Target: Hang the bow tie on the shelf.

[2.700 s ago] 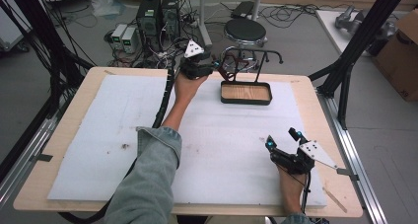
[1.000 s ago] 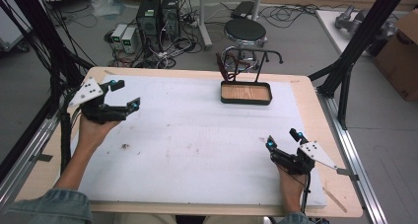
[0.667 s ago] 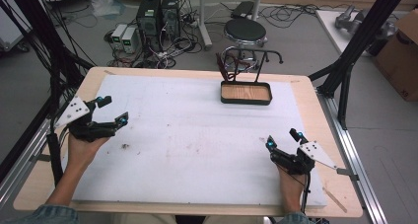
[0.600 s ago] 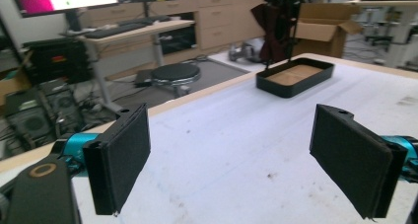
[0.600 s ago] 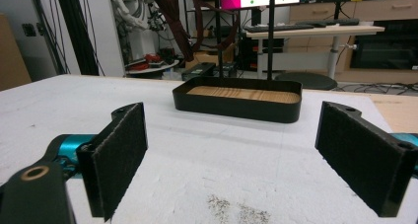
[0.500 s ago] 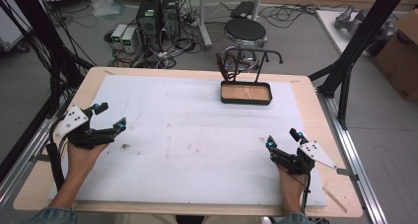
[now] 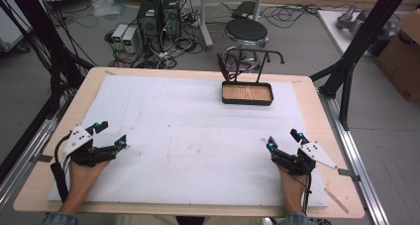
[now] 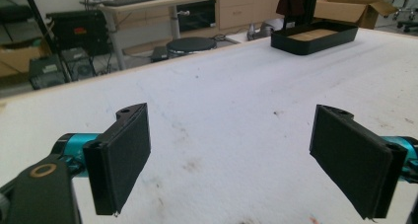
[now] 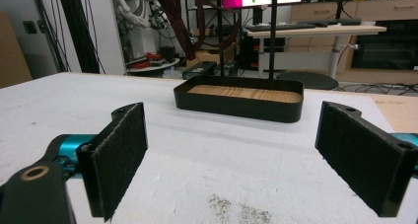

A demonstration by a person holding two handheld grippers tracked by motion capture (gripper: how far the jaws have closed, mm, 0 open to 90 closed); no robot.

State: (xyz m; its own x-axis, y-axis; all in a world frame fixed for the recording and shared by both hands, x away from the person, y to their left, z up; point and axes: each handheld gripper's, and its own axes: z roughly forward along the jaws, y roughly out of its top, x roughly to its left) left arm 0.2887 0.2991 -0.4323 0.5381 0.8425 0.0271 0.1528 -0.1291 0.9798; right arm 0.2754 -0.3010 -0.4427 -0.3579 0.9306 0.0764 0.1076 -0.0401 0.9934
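Observation:
A black tray with a wooden floor (image 7: 247, 93) stands at the back of the white mat, with a thin black rack rising from it. A dark brown strap (image 7: 229, 66) hangs on that rack. My left gripper (image 7: 111, 134) rests open at the near left of the mat, nothing between its pads (image 8: 121, 160). My right gripper (image 7: 283, 139) rests open at the near right, also holding nothing, and it faces the tray (image 9: 240, 103) and the strap (image 9: 172, 12). The left gripper view has the tray (image 8: 315, 36) far off at the upper right.
The white mat (image 7: 198, 136) covers most of the wooden table (image 7: 302, 84). Behind the table are a round stool (image 7: 246, 32), computer towers (image 7: 158, 17) and cables. Black frame posts (image 7: 364, 41) stand at both sides, and a cardboard box (image 7: 403, 56) at the right.
My left gripper has come away from the rack at the back, swung to the left side and drawn down to the near left of the mat. The right gripper has not moved.

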